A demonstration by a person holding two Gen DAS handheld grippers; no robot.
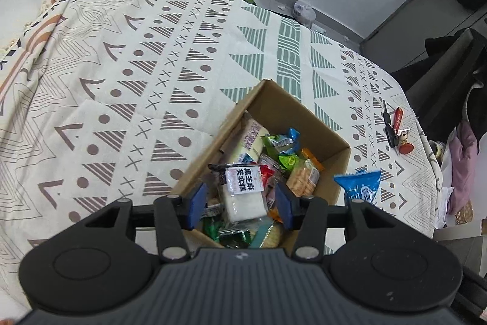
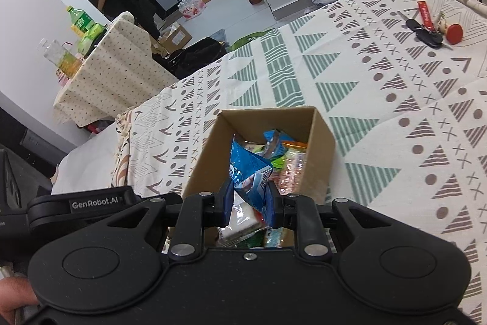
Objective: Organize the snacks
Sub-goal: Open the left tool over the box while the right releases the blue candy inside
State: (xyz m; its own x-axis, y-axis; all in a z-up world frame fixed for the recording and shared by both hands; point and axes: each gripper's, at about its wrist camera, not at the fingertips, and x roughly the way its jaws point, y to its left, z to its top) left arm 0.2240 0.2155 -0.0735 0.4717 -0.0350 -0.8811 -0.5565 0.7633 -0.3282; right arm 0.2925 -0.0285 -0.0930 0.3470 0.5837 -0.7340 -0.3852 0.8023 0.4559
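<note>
Cardboard box [image 1: 319, 124] sits open-topped on the patterned bedspread [image 1: 152, 81], already crowded with wrapped snacks — the collecting point.

Left gripper [image 1: 240, 203] hovers over the box's near end, pads spread wide either side of a white rice-cake packet [image 1: 243, 194] without touching it: released, probably a drop just made.

Right gripper [image 2: 249, 203] is clenched on a blue snack pouch [image 2: 248, 169], held above the box mouth — presumably poised to go in next.

Keys [image 2: 429, 29] lie well apart, irrelevant.
</note>
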